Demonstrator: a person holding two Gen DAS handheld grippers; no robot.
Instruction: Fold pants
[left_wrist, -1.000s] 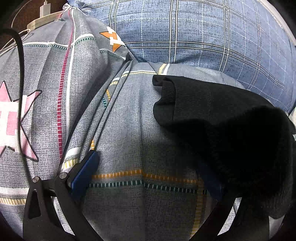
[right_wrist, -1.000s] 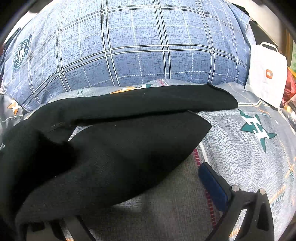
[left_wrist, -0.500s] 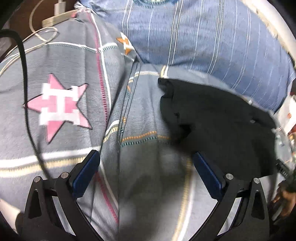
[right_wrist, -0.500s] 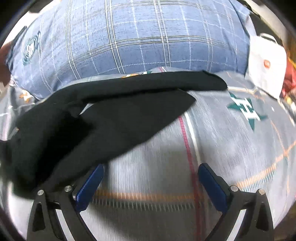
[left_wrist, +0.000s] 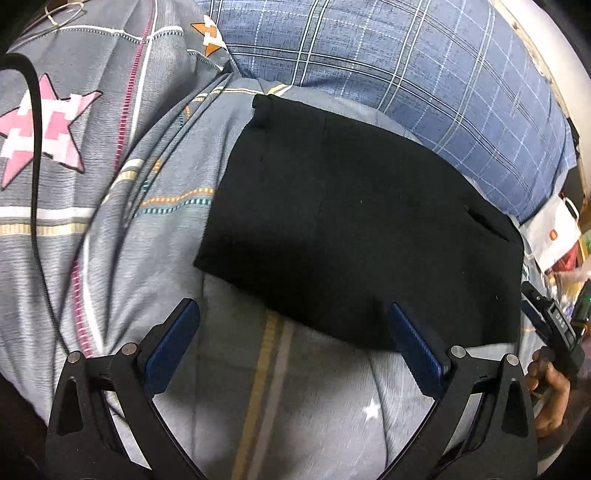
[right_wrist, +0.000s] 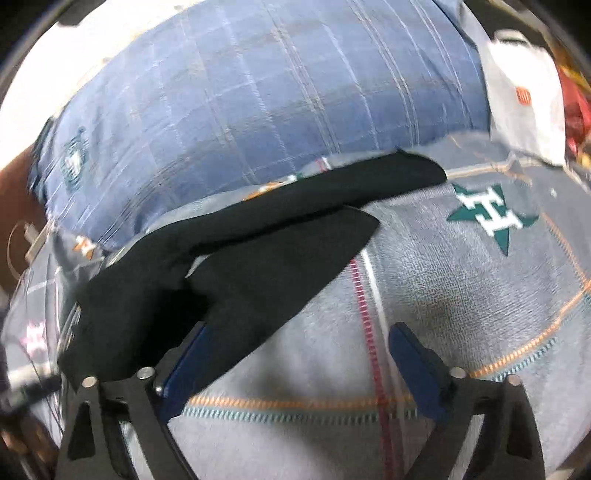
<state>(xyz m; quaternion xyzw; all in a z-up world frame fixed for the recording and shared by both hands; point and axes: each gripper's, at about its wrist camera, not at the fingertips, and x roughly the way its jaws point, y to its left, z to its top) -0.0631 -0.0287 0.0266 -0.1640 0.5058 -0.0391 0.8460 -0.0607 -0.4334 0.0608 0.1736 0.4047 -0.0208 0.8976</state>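
On grey bedspread (left_wrist: 155, 229), black pants (left_wrist: 354, 229), folded.

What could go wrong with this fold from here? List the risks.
1. In the right wrist view the black fabric pants lie with two layers splayed apart, so the next fold may come out crooked.
2. The soft grey patterned bedcover is rumpled; the closing right tool, empty between its pads, might pinch it instead.

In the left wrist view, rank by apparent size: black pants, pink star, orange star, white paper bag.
1. black pants
2. pink star
3. white paper bag, partly cut off at the fisheye edge, so its rank is unsure
4. orange star
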